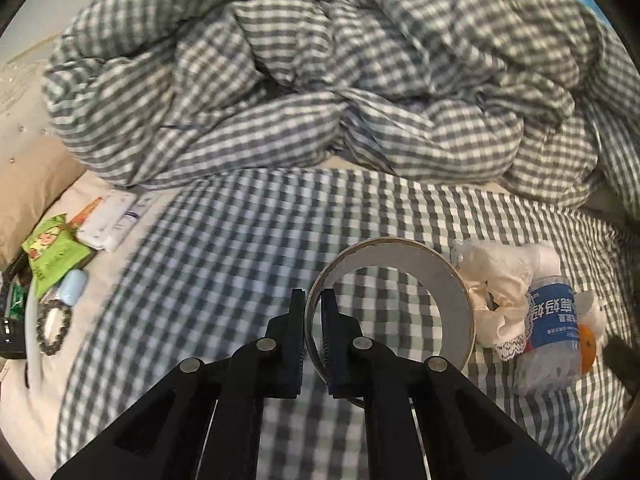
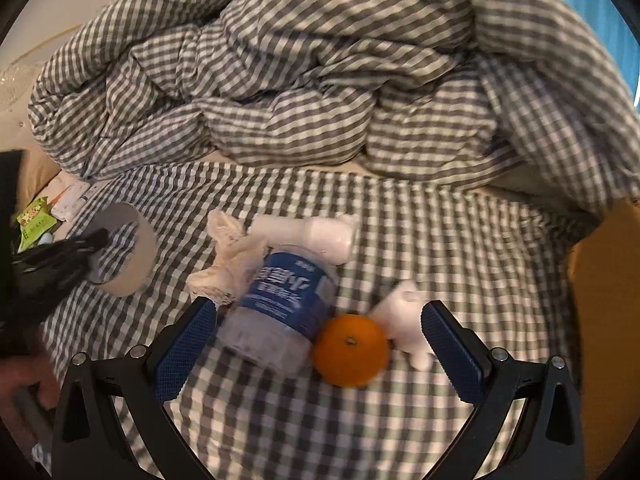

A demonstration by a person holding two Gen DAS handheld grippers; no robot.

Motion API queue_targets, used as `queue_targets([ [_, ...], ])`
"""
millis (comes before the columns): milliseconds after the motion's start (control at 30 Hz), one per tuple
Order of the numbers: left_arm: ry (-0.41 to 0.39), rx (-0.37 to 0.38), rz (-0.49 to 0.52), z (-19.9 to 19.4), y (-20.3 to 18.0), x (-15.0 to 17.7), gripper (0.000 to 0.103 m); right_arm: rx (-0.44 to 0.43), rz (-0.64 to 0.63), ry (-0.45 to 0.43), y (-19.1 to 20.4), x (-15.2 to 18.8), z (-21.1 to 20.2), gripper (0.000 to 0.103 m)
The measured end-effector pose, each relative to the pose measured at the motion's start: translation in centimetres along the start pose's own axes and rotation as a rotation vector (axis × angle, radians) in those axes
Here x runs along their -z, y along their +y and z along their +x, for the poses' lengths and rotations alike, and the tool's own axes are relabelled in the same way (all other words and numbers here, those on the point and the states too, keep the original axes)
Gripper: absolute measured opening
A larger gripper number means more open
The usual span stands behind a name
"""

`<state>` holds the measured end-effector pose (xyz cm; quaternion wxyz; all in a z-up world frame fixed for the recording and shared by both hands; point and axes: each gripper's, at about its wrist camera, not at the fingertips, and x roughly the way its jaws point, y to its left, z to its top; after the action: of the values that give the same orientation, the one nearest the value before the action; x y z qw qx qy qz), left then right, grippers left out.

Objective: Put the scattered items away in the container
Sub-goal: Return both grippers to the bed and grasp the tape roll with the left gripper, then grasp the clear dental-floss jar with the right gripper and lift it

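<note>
We see soft, rumpled woven cloth in the checked quilt (image 1: 304,80), and flatter matt cloth in the checked sheet (image 2: 440,240). The tape roll (image 1: 452,280) shows a dull cardboard inner face. We catch clear, glossy plastic on the bottle (image 2: 280,312) with its slick printed label, and crumpled cream fabric with a lace edge (image 1: 500,300) beside it. The orange (image 2: 350,354) has a faintly dimpled, satin peel. The right gripper (image 2: 320,344) wears ribbed blue pads (image 2: 450,350) on matt black plastic.
</note>
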<state>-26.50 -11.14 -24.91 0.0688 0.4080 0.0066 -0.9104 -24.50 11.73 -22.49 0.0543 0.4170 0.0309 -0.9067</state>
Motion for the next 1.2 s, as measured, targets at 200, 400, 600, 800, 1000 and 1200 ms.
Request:
queue_targets([
  [200,-0.023,-0.032,-0.007,-1.9,2.4,0.0,0.008,0.014,-0.007,0.079,1.3,0.0,3.5,0.103],
  [400,-0.017,-0.025,-0.045,-2.2,3.9,0.4,0.008,0.029,-0.011,0.112,2.0,0.5,5.5,0.102],
  [600,-0.007,-0.014,-0.063,-2.5,4.4,0.9,0.008,0.08,-0.072,0.127,2.9,0.3,6.7,0.093],
  [800,0.007,-0.01,-0.081,-2.5,4.9,1.3,0.008,0.059,-0.081,0.147,3.7,0.3,7.0,0.074],
  [1000,-0.002,-0.006,-0.086,-3.2,5.0,1.3,0.008,0.026,-0.043,0.141,2.8,0.5,5.7,0.067],
  [1200,-0.012,0.004,-0.094,-4.3,4.8,1.2,0.008,0.009,-0.044,0.132,2.5,1.1,3.5,0.066],
])
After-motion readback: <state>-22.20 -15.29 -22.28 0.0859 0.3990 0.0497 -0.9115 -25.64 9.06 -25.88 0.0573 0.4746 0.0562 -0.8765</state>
